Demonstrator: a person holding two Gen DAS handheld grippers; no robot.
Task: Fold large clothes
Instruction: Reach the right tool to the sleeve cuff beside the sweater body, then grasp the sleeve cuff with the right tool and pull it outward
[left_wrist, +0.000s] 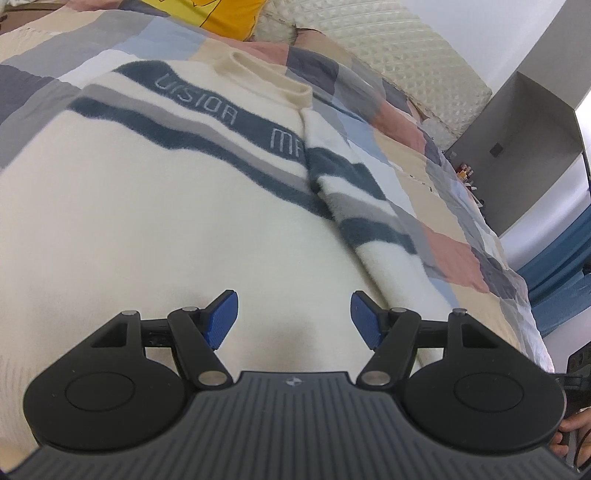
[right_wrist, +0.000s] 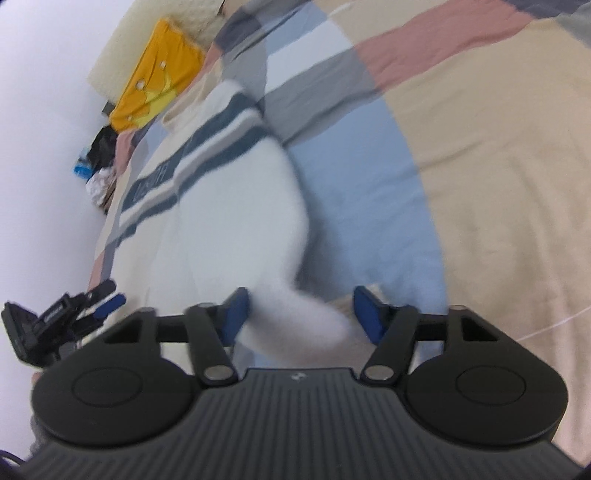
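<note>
A cream fleece sweater (left_wrist: 155, 206) with navy and grey chest stripes lies flat on a patchwork bed, collar at the far end. Its right sleeve (left_wrist: 369, 229) lies along the body's right side. My left gripper (left_wrist: 293, 319) is open and empty, low over the sweater's lower body. In the right wrist view the sweater (right_wrist: 236, 206) stretches away to the upper left. My right gripper (right_wrist: 299, 314) is open, and the white end of the sleeve (right_wrist: 295, 314) lies between its blue pads (right_wrist: 234, 314), not clamped. The left gripper (right_wrist: 99, 299) also shows at that view's left edge.
The patchwork bedspread (right_wrist: 480, 166) spreads wide to the right. A yellow garment (right_wrist: 155, 85) and a cream quilted pillow (left_wrist: 406, 48) lie at the head of the bed. A grey cabinet (left_wrist: 517, 147) stands beyond the bed's right edge. Clutter (right_wrist: 99, 170) sits by the wall.
</note>
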